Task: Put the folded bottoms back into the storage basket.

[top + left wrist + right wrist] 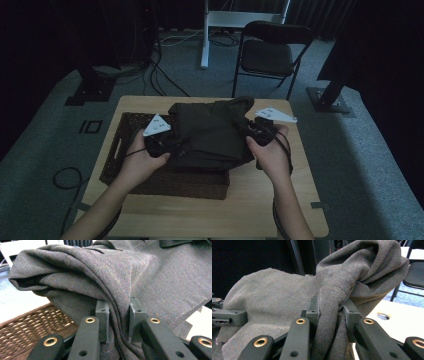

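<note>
Left hand-held gripper [119, 320] in your left hand: jaws clenched on bunched fold of dark grey cloth [210, 132]. Right hand-held gripper [331, 315] in your right hand: jaws pinching thick seamed fold at cloth's opposite edge. Cloth hangs between your two grippers, lifted just above wicker basket [120, 150]. Basket sits on left part of wooden surface [295, 200]. Beyond surface: black folding chair [270, 52] on grey carpet.
</note>
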Tool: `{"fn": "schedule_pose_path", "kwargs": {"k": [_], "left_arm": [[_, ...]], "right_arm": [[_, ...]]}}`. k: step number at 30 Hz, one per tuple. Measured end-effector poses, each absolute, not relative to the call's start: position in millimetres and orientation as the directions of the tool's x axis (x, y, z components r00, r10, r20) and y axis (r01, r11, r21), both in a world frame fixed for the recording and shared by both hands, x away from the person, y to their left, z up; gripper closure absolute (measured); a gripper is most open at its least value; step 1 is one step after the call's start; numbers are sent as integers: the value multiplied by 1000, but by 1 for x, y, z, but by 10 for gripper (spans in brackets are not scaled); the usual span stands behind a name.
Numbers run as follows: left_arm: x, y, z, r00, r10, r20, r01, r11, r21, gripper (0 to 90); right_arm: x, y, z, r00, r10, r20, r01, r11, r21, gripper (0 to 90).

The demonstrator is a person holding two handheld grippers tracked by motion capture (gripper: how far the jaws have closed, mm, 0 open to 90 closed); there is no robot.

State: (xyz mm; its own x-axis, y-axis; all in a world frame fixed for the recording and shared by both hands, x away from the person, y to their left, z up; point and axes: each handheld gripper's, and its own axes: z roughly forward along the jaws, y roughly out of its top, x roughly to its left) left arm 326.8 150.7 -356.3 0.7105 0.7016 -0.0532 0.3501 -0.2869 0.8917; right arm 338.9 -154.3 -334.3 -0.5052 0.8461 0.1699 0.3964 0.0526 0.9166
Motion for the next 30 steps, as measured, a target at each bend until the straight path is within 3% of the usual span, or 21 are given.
{"fn": "schedule_pose_path", "kwargs": {"k": [16,30], "left_arm": [[324,222,-365,615,787,-55,387,-240,890,752],[339,241,-407,555,828,-80,491,-249,835,756]], "right_arm": [[346,-78,-347,-556,812,180,390,63,918,725],[358,-45,-399,-536,808,245,463,39,885,727]]}}
